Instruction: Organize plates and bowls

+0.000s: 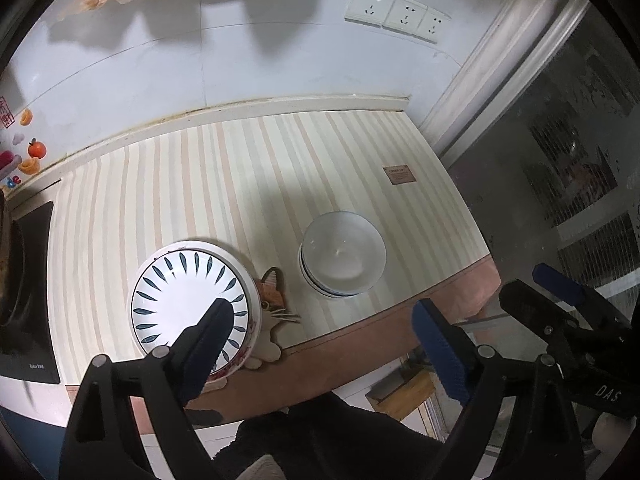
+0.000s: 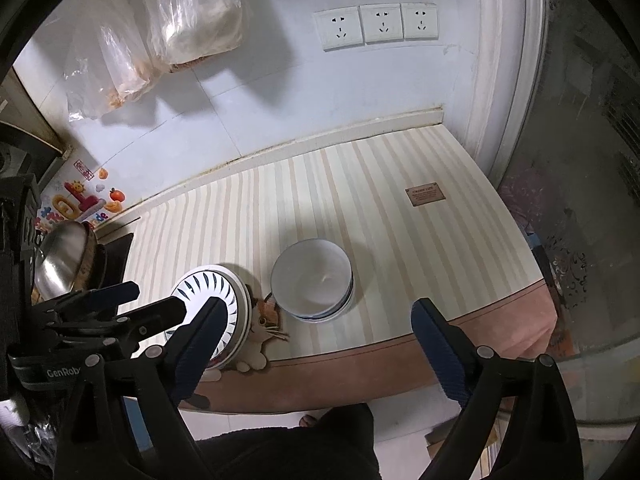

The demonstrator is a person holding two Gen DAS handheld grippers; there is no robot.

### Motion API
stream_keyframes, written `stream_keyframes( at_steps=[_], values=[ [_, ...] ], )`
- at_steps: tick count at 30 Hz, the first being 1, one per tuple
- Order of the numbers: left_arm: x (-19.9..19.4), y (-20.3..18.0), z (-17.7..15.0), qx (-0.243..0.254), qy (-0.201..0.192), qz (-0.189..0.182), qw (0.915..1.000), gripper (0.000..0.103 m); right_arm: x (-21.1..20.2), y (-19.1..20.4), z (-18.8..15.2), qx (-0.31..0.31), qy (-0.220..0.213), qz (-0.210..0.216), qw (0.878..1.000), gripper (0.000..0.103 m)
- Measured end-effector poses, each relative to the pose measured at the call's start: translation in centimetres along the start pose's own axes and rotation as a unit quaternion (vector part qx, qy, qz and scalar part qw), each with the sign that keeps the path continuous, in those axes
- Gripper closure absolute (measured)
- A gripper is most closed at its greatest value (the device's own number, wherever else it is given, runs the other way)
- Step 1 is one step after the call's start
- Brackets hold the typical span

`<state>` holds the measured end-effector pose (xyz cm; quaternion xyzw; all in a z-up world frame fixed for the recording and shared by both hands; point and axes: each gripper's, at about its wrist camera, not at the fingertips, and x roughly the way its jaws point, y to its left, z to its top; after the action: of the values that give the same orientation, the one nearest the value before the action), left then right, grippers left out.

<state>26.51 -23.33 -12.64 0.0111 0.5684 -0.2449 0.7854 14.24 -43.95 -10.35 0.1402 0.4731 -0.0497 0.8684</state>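
Striped counter mat (image 1: 224, 184) under a white wall with a triple outlet (image 1: 400, 12); landmark is the cat-shaped trivet (image 1: 274, 294) at the front edge. Stack of plates (image 1: 192, 304), leaf-pattern one on top, sits partly on the trivet's left side. Stack of white bowls (image 1: 342, 254) sits just right of it, apart from the plates. Your left gripper (image 1: 320, 344) hangs above, jaws wide, nothing between them. Your right gripper (image 2: 316, 344) is likewise released and empty. Both piles look sorted, so I'd call the task nearly done. If you tidy further, come straight down, clamp the rim squarely, and nudge the plates off the trivet slowly so the stack doesn't shear.
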Motion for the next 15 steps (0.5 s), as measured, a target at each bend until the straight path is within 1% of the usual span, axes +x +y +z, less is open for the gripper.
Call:
stream_keyframes(
  at_steps=[3, 6, 10, 12, 15],
  values=[
    [0.5, 0.2, 0.3, -0.001, 0.001, 0.002, 1.0, 0.011, 0.5, -0.2, 0.3, 0.004, 0.006, 0.001, 1.0, 0.006],
    [1.9, 0.3, 0.8, -0.002, 0.004, 0.008, 1.0, 0.011, 1.6, -0.6, 0.6, 0.01, 0.01, 0.007, 1.0, 0.005],
    [5.3, 0.8, 1.9, -0.007, 0.018, 0.018, 0.9996, 0.011, 4.3, -1.7, 1.0, 0.018, 0.018, 0.02, 0.999, 0.005],
    [8.0, 1.5, 2.6, -0.017, 0.038, 0.023, 0.9989, 0.012, 6.9, -2.8, 1.2, 0.031, 0.034, 0.051, 0.998, 0.005],
    [12.4, 2.9, 3.5, -0.045, 0.081, 0.01, 0.9956, 0.012, 10.7, -4.6, 1.2, 0.057, 0.053, 0.1, 0.992, 0.005]
  ],
)
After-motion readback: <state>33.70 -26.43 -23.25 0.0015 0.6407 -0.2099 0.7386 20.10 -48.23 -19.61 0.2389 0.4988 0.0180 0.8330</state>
